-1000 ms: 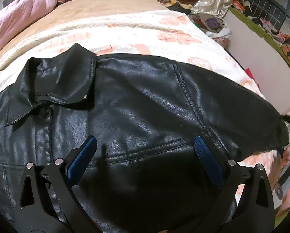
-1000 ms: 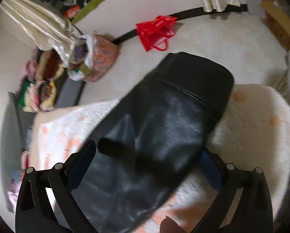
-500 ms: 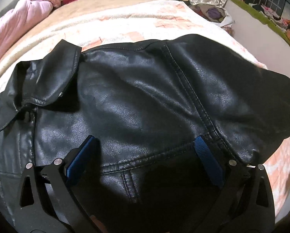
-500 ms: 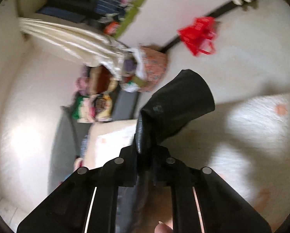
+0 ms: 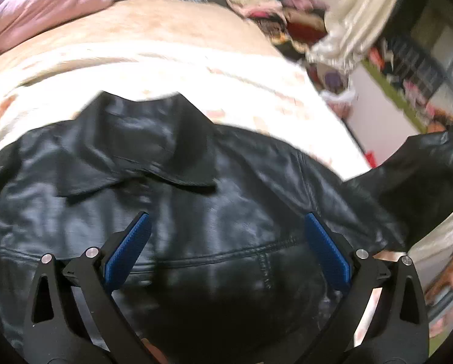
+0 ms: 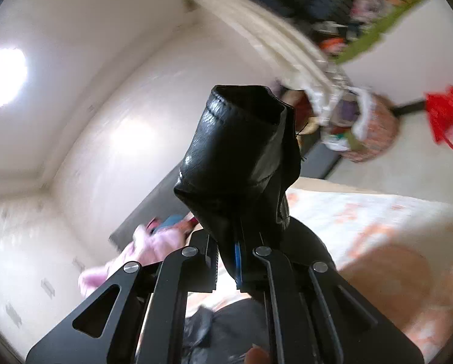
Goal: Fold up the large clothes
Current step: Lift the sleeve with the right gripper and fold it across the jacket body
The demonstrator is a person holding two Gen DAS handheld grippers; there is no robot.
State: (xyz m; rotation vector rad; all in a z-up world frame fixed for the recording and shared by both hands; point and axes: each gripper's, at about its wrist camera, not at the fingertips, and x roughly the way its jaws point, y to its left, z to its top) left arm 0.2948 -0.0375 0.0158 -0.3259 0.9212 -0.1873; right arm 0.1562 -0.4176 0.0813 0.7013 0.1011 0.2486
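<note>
A black leather jacket (image 5: 196, 206) lies spread on a cream blanket with orange marks (image 5: 165, 69), collar (image 5: 141, 145) toward the far side. My left gripper (image 5: 226, 242) is open, its blue pads above the jacket's chest, holding nothing. My right gripper (image 6: 235, 261) is shut on the jacket's sleeve (image 6: 241, 151) and holds the cuff end up in the air. The raised sleeve also shows at the right edge of the left wrist view (image 5: 424, 176).
A pink garment (image 5: 44, 9) lies at the far left of the bed. Piles of clothes (image 5: 272, 9) and a satin curtain (image 5: 363, 21) stand beyond it. A patterned basket (image 6: 372, 139) and a red bag (image 6: 445, 115) sit on the floor.
My right gripper has shut on the sleeve and lifted it off the bed, swinging upward. My left gripper has stayed open and shifted toward the collar.
</note>
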